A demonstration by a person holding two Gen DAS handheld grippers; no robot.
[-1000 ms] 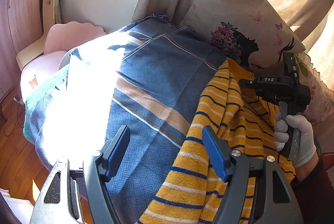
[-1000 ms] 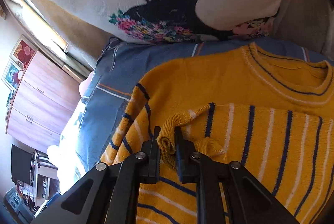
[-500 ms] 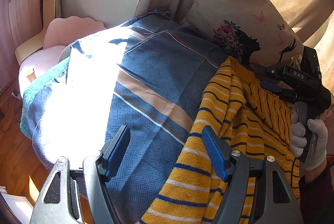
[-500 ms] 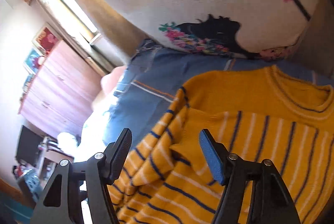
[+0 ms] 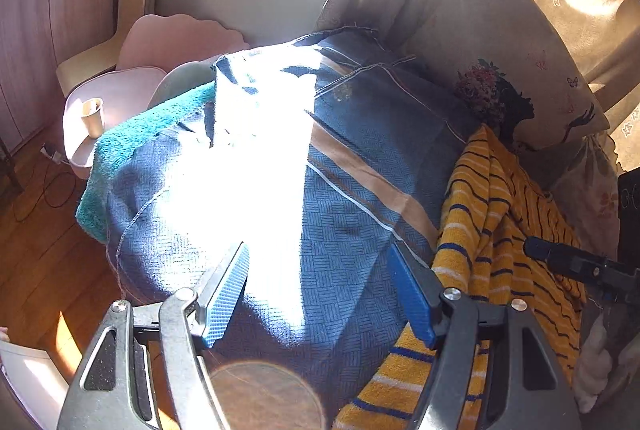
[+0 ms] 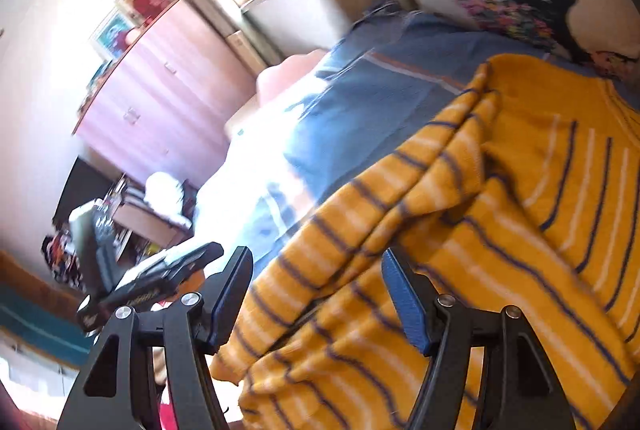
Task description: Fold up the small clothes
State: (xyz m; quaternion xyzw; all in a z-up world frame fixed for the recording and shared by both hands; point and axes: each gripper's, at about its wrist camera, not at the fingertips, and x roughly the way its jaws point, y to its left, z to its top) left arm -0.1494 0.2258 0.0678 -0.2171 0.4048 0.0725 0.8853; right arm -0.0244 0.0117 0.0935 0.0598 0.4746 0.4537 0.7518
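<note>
Both claws gape wide, empty: left claw [image 5: 320, 294] hovers over the blue blanket [image 5: 352, 213], right claw [image 6: 318, 294] tilted above the striped sweater [image 6: 500, 230].

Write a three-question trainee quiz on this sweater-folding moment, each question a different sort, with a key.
1. True or false: the right tool is clamped on the yellow striped sweater.
2. Multiple choice: what does the sweater lie on? A) a bare wooden floor B) a blue blanket C) a glass table
3. Fill in: behind the sweater leans a pale ____ with a black silhouette and flowers.

Key: 1 false, both the right tool and the left tool are open and hold nothing; 2 B; 3 pillow.
</note>
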